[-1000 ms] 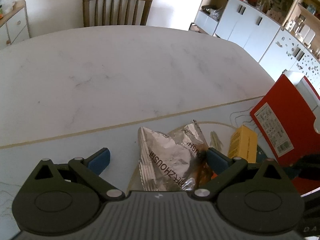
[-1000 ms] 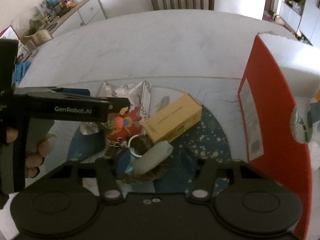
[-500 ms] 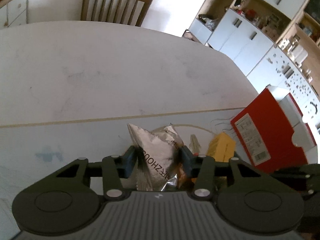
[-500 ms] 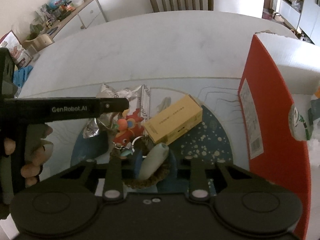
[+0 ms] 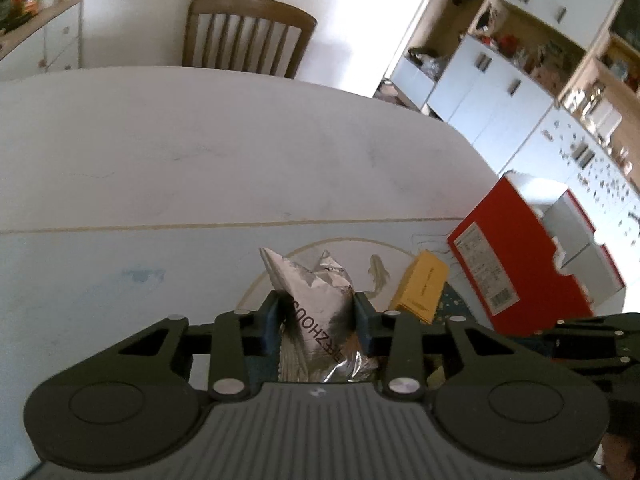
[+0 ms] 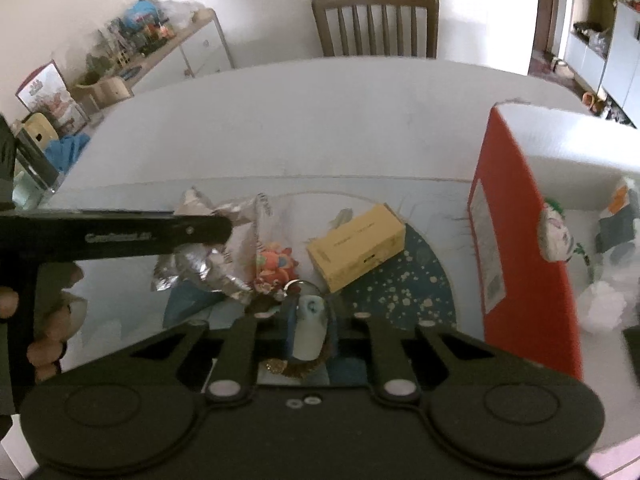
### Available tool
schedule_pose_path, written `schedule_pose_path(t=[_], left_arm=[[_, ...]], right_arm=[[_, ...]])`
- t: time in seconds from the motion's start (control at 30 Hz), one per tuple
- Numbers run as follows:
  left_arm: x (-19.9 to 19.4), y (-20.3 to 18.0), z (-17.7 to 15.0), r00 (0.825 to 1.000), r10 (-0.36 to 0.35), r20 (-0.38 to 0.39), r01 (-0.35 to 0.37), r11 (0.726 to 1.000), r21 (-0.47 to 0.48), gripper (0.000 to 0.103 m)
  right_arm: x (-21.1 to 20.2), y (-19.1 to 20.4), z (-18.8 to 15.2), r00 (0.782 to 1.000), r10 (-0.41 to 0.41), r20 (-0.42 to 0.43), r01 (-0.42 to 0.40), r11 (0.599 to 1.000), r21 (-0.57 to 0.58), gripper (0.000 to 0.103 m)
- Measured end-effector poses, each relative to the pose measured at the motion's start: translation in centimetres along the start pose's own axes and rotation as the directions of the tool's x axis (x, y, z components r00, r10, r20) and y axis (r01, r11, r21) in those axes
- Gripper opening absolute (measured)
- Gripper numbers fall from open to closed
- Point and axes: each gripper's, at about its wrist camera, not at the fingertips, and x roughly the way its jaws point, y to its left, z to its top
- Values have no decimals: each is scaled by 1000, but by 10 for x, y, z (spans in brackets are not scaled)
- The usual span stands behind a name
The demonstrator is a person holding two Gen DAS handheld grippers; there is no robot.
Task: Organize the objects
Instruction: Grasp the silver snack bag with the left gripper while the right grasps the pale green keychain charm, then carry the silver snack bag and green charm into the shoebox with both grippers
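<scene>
Since a second ago both jaw pairs narrowing from wide | left gripper (image 5: pixel 316 320) closing on crinkled silver foil snack bag (image 5: pixel 316 304) | right gripper (image 6: pixel 310 326) closing on pale-green oblong keyring charm (image 6: pixel 310 328) — long axis along fingers | red cardboard box (image 6: pixel 516 240) lying rightward, right hand nearer.

Legible markings: one partial word only.
On the silver foil packet (image 5: pixel 316 300) I read dark letters, partly "ZHOUS", running lengthwise. The white label on my red box (image 5: pixel 516 264) and the print on the yellow carton (image 6: pixel 356 244) are too small and blurred to read.
</scene>
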Motion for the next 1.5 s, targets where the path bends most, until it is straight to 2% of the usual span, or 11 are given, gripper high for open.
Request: schedule_pose_path(t=[0.27,0.5,0.73,0.97,1.17,1.5], left_arm=[[-43,-7,-15,1000,4,27,-3,999,-35,37],[-72,-33,-16,1000,-9,27,9,1000,-8,37],[-93,-74,-15,997,-66,45,64,997,41,37],[-95,-114,-12,995,-87,57,83,994,70,37],[-87,-152,-6,993,-103,62,97,991,93,37],[-62,-214,3,994,-88,70,79,990,117,37]], right_arm=[[-41,-10,-2,989,-5,145,0,1000,29,14],[-75,-17,-7,983,0,185,-6,1000,28,14],[-107,-32,-17,977,9,214,-18,999,42,14],[-137,-61,-25,966,6,257,-27,997,75,14],[-151,-101,-31,965,-13,264,-18,993,114,14],[-170,-170,-34,959,-23,283,-19,989,143,14]])
